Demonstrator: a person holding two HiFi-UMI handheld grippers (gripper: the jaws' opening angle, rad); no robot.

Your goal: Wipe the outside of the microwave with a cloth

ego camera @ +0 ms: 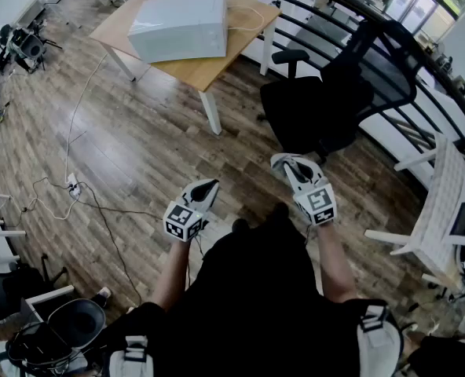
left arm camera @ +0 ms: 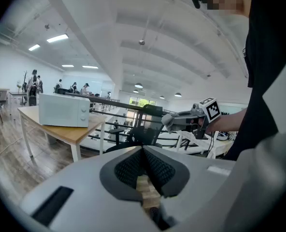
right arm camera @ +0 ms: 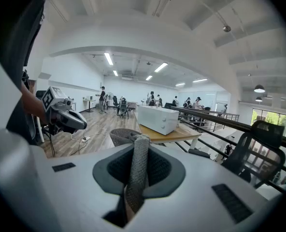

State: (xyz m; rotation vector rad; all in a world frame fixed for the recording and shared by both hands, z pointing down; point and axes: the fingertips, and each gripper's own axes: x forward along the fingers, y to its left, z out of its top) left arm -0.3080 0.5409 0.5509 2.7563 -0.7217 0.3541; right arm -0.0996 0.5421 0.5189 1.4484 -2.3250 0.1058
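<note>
Looking down in the head view, we see the microwave (ego camera: 177,26) along the near edge of the table (ego camera: 213,73), its long axis crosswise, well apart from us. In the left gripper view, the left gripper (left arm camera: 144,151) is pressed closed with nothing in it, and the microwave's knobbed front faces us. In the right gripper view, the right gripper (right arm camera: 139,146) is clamped on the cloth (right arm camera: 137,178), a soft, light, limp strip standing upright. We judge a bunched hold suits wiping.

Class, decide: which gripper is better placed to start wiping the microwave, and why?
Right, probably. The right gripper is shut on the cloth, while the left gripper is shut on nothing. Both hang well short of the microwave.
</note>
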